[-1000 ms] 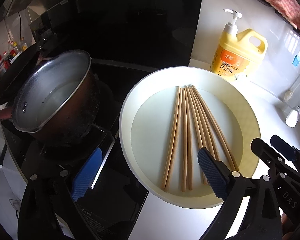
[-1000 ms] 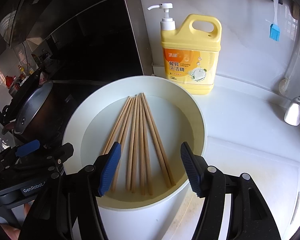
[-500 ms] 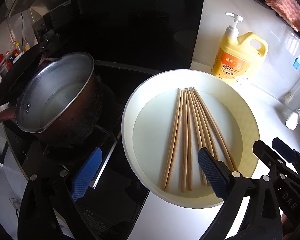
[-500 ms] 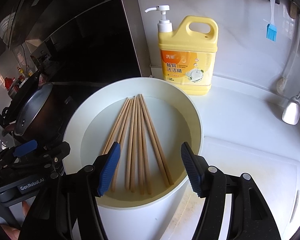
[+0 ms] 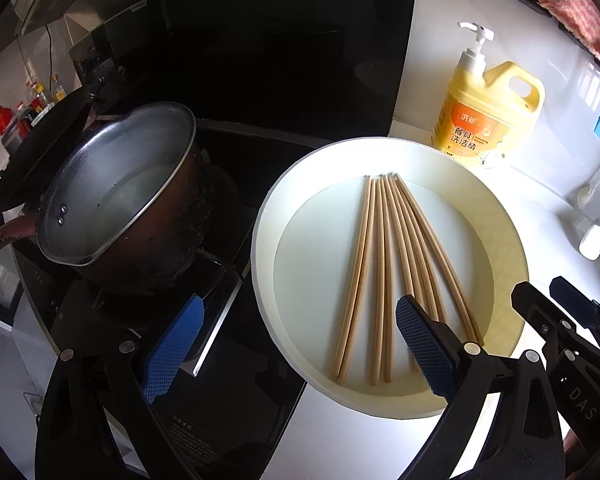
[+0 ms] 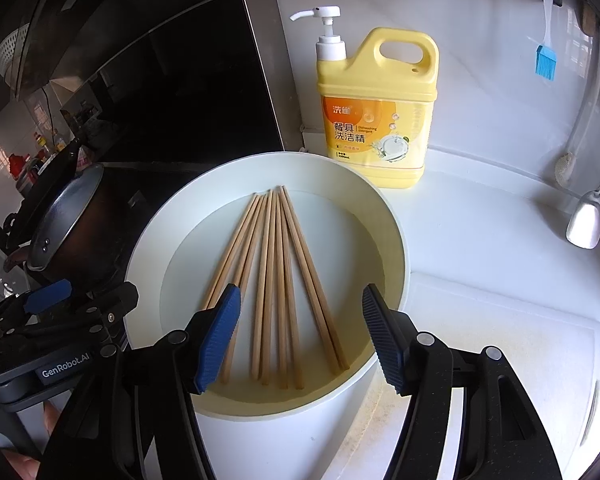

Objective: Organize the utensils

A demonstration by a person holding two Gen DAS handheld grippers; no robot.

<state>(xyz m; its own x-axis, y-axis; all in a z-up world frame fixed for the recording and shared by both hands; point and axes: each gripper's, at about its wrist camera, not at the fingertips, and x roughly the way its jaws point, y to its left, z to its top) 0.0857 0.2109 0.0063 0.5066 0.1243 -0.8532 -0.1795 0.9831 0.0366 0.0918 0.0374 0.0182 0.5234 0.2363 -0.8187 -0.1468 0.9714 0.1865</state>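
Several wooden chopsticks (image 5: 384, 272) lie fanned out in a round white basin (image 5: 268, 216) on the white counter; they also show in the right wrist view (image 6: 276, 280), inside the basin (image 6: 392, 240). My left gripper (image 5: 296, 344) is open and empty, above the basin's near left rim. My right gripper (image 6: 300, 336) is open and empty, just above the chopsticks' near ends. Each gripper shows in the other's view, the right one (image 5: 572, 320) at the basin's right and the left one (image 6: 76, 304) at its left.
A steel pot (image 5: 116, 200) with water sits on the black stove left of the basin. A yellow dish-soap jug (image 6: 376, 108) stands behind the basin against the wall. A ladle (image 6: 586, 220) and a blue brush (image 6: 546, 60) hang at the right.
Both grippers have drifted slightly back and up, so the basin sits a little lower in both views. The chopsticks have not moved. Both grippers stay open.
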